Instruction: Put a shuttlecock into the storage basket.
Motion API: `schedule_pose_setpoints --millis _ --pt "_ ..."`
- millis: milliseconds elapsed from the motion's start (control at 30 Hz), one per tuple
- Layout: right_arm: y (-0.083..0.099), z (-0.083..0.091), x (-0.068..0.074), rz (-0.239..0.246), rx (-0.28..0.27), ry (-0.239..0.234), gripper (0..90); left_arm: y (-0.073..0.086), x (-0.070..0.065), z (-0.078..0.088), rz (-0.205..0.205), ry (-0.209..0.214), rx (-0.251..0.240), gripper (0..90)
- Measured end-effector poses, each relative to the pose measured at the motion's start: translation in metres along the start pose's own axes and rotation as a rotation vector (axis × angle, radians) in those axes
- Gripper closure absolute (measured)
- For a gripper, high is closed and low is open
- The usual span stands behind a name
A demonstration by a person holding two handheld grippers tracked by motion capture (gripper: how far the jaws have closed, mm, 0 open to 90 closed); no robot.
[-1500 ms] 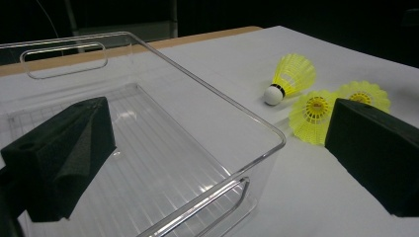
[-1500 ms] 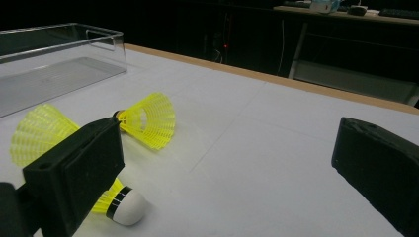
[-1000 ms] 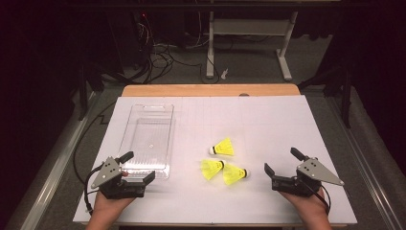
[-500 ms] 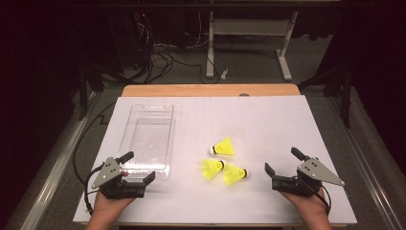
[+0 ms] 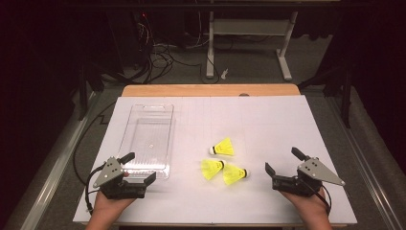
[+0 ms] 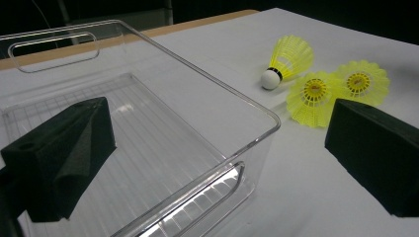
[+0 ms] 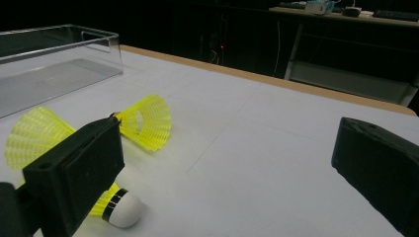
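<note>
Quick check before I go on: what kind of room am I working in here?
Probably a lab or workshop recording station: a white-covered table under bright light in a dark room, loose cables on the floor, and an adjustable desk frame behind.

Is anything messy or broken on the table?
Nothing looks broken or spilled. Three yellow shuttlecocks lie tipped on their sides beside the clear bin, which has nothing in it.

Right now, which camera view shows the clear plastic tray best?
The high view: the clear plastic tray shows whole, from above, lying empty. The left gripper view shows its near corner and handle slot close up; the right gripper view shows one far end.
</note>
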State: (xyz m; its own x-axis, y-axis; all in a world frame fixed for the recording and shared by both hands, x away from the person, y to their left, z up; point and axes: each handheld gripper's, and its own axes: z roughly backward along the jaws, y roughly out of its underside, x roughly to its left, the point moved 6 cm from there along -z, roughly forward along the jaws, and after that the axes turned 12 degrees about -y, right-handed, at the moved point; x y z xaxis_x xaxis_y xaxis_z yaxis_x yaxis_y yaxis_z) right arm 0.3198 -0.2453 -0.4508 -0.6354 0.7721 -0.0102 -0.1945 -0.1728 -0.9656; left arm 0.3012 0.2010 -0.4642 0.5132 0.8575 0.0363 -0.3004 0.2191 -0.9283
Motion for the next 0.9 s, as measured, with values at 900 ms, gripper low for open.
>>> schedule_pose_setpoints --millis 900 --pt "0.0021 -0.0016 0.0009 -0.006 0.02 -0.002 0.0 0.0005 0.0002 0.0002 0.016 0.018 0.045 0.3"
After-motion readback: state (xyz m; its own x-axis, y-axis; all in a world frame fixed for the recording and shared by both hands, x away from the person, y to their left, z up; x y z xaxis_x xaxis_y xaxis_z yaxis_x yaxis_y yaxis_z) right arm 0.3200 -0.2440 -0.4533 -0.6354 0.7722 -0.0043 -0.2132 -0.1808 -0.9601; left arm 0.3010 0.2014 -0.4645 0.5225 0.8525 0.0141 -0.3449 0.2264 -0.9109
